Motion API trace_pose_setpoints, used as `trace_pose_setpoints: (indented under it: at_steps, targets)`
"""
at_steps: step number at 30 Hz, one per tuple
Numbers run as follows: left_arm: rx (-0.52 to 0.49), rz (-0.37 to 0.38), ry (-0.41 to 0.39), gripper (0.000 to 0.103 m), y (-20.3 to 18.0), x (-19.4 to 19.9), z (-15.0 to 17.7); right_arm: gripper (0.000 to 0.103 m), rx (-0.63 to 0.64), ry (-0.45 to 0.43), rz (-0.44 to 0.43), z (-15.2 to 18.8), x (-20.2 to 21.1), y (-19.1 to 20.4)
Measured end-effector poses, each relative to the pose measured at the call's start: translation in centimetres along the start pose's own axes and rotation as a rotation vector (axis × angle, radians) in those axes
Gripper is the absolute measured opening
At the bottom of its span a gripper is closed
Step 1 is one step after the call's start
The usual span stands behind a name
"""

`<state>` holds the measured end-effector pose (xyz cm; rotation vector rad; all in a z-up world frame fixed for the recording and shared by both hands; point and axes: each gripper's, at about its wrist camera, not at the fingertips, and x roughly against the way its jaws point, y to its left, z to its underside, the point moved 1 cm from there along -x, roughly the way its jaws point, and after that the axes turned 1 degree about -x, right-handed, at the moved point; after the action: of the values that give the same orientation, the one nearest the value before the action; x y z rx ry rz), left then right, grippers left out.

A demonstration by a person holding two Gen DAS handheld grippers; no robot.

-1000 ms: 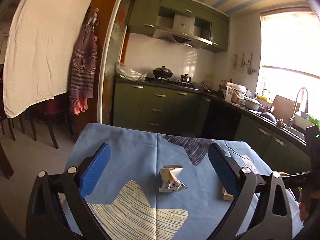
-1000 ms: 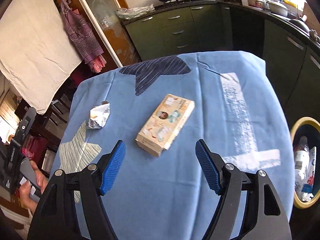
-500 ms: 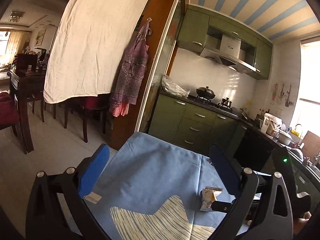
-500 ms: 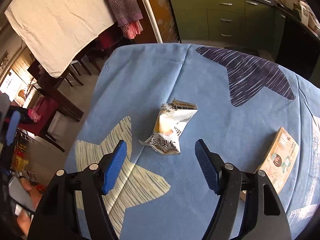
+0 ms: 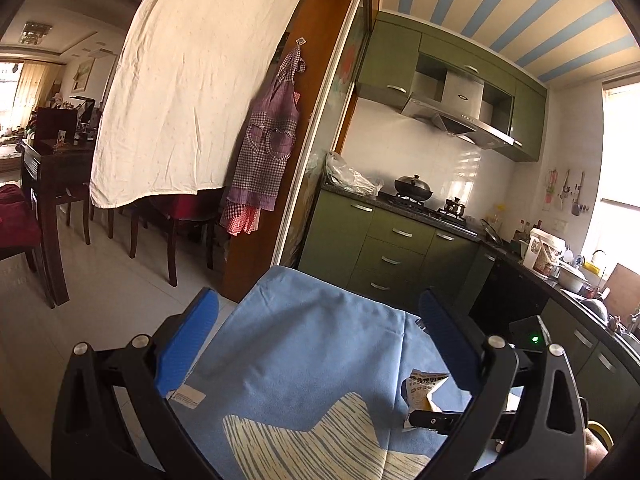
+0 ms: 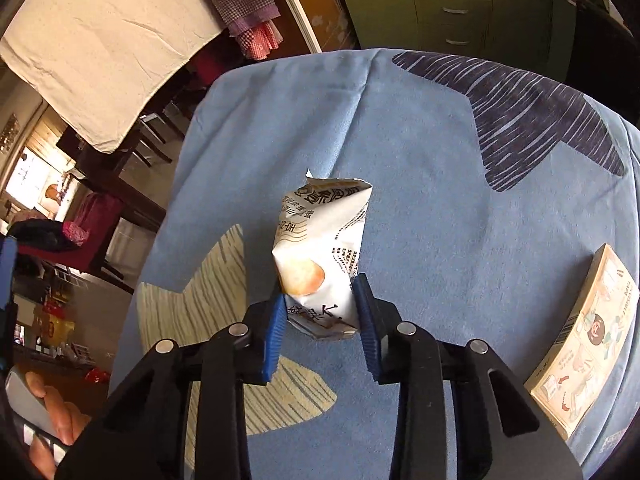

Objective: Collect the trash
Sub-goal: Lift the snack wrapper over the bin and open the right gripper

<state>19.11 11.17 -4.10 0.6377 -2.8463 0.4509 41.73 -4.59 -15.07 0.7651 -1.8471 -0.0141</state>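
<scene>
A crumpled white snack wrapper [image 6: 320, 240] stands on the blue tablecloth [image 6: 440, 184]. My right gripper [image 6: 320, 306] points down at it and its jaws are closing; the blue pads [image 6: 276, 320] touch the wrapper's lower end on both sides. The left wrist view shows the same wrapper [image 5: 424, 392] at the lower right, with a black finger of the right gripper [image 5: 434, 426] at its base. My left gripper [image 5: 316, 304] hangs open over the near left part of the cloth, with nothing between its fingers.
A flat printed carton [image 6: 588, 340] lies near the cloth's right edge. A person's hand [image 6: 52, 420] shows at the lower left. Green kitchen cabinets [image 5: 392, 248] stand beyond the table, dark dining chairs [image 5: 40, 216] to the left.
My right gripper has swung from the carton to the wrapper, come down and closed its pads onto it. The left gripper has turned left, staying open.
</scene>
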Motion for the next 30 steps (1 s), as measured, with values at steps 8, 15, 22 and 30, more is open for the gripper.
trace_pose_setpoints:
  at_steps: [8, 15, 22, 30]
  targets:
    - [-0.021, 0.007, 0.021, 0.096, -0.5, -0.3, 0.4, 0.033, -0.008, -0.131, -0.007, 3.6, 9.1, -3.5]
    - [-0.054, 0.012, 0.034, 0.096, -1.2, -0.4, 0.7, 0.033, -0.167, -0.279, 0.174, 11.3, 21.2, -13.8]
    - [-0.103, 0.015, 0.048, 0.096, -2.3, -0.6, 1.3, 0.034, -0.499, -0.321, 0.411, 19.3, 28.4, -28.2]
    - [-0.152, 0.009, 0.066, 0.096, -3.1, -1.0, 2.0, 0.034, -0.642, -0.238, 0.507, 22.0, 26.9, -34.9]
